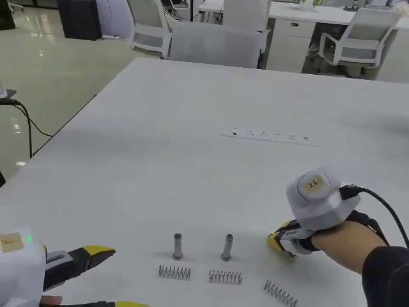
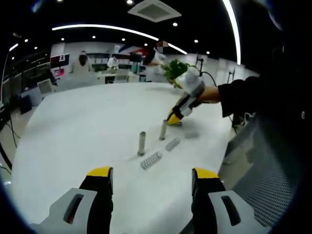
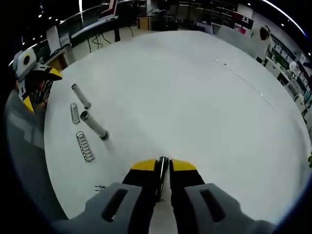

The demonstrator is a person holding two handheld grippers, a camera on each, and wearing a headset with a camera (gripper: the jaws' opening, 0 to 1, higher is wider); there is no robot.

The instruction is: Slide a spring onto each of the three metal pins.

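Springs (image 1: 225, 276), three coils of thin grey wire, lie on their sides in a row along the near edge of the white table (image 1: 192, 115), each one bare of any pin. Just behind the two left ones, two short grey metal pins (image 1: 177, 246) stand upright, close to the springs but not touching them. A third pin (image 3: 161, 176) is clamped between the closed, yellow-tipped jaws of the right gripper (image 3: 162, 165), which sits low over the table at the right end of the row, near the last spring. The left gripper (image 2: 152, 174) hangs at the near edge, left of the row and well apart from it, with its jaws wide apart and nothing between them. The tabletop is matte, with a socket strip (image 1: 268, 135) set flush towards its middle. Beyond the far edge are pale office chairs (image 1: 358, 41) and a glossy floor (image 1: 57, 70).
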